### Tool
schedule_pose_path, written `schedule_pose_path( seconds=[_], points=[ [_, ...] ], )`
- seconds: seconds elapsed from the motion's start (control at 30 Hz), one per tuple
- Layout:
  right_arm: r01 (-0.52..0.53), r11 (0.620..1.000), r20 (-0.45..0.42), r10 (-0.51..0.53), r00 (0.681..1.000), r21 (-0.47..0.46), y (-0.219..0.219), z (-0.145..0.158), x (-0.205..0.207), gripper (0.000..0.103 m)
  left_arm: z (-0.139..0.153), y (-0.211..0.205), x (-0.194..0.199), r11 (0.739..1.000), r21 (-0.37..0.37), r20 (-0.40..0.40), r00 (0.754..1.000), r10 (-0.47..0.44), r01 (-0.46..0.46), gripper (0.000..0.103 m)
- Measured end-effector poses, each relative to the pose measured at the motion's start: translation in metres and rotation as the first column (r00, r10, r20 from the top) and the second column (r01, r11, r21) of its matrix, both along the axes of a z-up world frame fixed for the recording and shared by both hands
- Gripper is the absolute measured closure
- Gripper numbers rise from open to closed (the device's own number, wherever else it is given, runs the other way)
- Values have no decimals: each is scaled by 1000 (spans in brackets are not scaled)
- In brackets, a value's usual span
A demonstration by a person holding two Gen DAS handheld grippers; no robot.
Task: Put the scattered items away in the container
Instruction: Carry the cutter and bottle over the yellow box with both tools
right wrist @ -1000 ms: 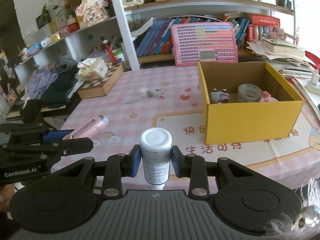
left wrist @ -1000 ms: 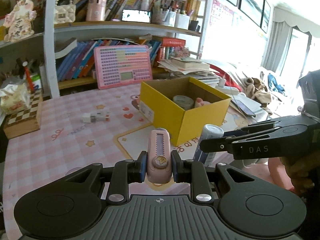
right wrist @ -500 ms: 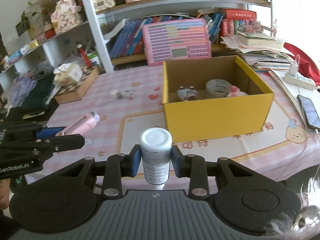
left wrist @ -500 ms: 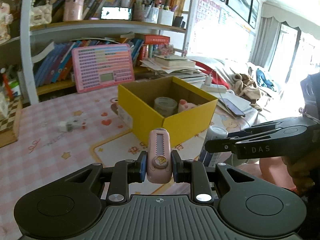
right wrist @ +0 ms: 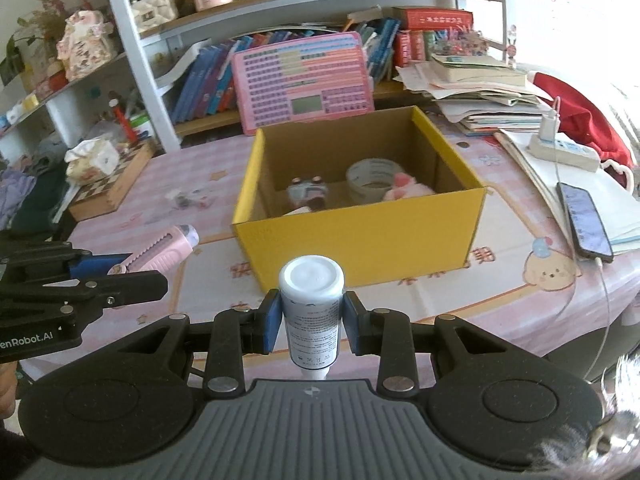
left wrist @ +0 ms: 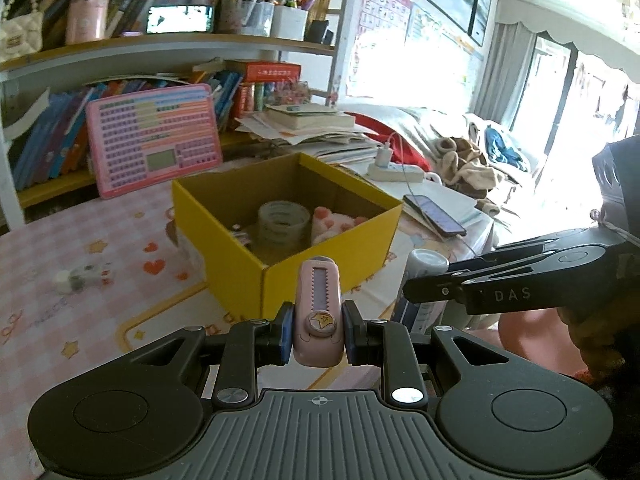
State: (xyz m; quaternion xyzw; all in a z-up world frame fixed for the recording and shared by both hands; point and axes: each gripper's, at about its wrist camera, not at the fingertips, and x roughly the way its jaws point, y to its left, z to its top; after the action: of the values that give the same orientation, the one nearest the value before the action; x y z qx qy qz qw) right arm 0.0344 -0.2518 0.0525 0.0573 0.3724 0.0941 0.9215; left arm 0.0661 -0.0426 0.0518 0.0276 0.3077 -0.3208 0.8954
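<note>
pink cutter (left wrist: 318, 312) clenched in the left tool (left wrist: 316, 330), white bottle (right wrist: 312, 308) in the right tool (right wrist: 311, 322). both have drifted nearer the yellow box (right wrist: 360, 236) on the table (right wrist: 520, 248); its inside shows more than before.

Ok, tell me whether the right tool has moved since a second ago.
Yes. The right tool, shut on the white bottle, has come closer to the yellow box, which now looms larger and more centred ahead.
</note>
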Motion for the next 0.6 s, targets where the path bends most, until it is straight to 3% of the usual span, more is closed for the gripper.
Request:
schedule_pose_path(
  seconds=[0.27, 0.6],
  points=[
    [18, 1000, 48, -19, 999, 8, -32, 7, 25, 73, 5, -30, 30, 1000, 8, 26, 1000, -9, 9, 80],
    [-35, 999, 159, 31, 987, 27, -67, 30, 66, 73, 12, -63, 63, 998, 37, 68, 997, 41, -44, 80]
  ],
)
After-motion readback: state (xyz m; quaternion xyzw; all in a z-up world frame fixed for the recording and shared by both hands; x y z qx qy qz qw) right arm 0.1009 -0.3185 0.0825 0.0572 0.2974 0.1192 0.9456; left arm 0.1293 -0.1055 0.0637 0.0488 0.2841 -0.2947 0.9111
